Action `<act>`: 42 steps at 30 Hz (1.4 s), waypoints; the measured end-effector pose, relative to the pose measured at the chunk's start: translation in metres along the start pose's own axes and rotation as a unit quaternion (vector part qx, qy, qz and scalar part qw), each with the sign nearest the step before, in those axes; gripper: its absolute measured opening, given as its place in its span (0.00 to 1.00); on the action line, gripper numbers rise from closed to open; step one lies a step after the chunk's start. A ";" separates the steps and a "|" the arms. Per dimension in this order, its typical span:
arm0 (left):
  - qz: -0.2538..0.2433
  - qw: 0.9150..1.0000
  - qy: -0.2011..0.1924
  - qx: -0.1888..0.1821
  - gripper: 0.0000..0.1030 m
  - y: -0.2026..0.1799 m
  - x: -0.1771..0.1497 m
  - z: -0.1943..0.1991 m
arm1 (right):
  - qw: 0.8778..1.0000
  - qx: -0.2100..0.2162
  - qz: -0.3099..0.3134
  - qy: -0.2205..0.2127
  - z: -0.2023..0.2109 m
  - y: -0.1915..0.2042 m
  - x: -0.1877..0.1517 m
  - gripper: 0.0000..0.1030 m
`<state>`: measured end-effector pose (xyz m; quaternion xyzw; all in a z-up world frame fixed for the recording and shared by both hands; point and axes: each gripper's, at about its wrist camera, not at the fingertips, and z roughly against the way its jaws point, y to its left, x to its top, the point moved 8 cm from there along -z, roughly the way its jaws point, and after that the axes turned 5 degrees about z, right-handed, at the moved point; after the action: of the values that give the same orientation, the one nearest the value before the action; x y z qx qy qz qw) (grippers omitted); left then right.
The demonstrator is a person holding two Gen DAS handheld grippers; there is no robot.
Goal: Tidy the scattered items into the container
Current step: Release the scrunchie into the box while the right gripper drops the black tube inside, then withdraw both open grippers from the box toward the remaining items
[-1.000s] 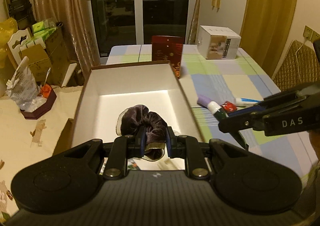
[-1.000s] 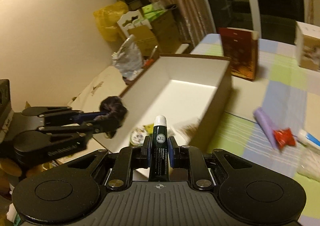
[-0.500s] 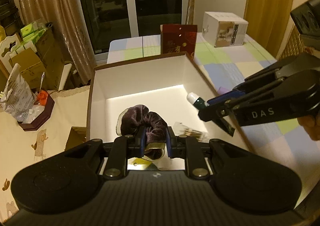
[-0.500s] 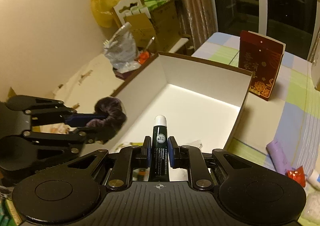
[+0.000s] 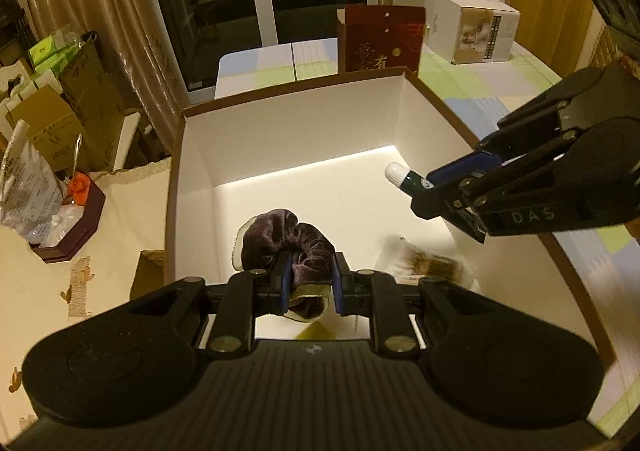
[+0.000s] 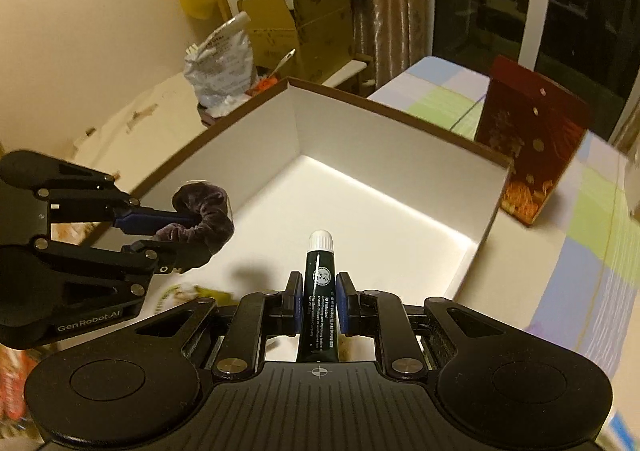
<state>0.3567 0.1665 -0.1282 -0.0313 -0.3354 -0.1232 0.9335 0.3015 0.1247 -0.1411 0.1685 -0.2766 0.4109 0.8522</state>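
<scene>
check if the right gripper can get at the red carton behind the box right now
Probably not: the right gripper is shut on the green tube, and the box's far wall stands before the red carton.

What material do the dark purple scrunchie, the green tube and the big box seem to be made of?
Scrunchie: velvet-like fabric, soft sheen on gathered folds, held in the left claw.
Tube: likely glossy plastic or laminate, with a ribbed white cap, held in the right claw.
Box: apparently cardboard, matte white inside, with a thin brown edge.

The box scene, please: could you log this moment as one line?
left tongs: shut on scrunchie | right tongs: shut on tube | both over box | nothing released
</scene>
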 end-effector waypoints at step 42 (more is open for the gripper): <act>0.093 0.992 0.016 0.089 0.82 -0.003 -0.014 0.069 | 0.994 -0.081 -0.076 -0.016 0.081 0.007 -0.054 0.94</act>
<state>0.3030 0.1764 -0.0841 0.0232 -0.3254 -0.0060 0.9453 0.2413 0.0551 -0.1098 0.1265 -0.3087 0.3183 0.8874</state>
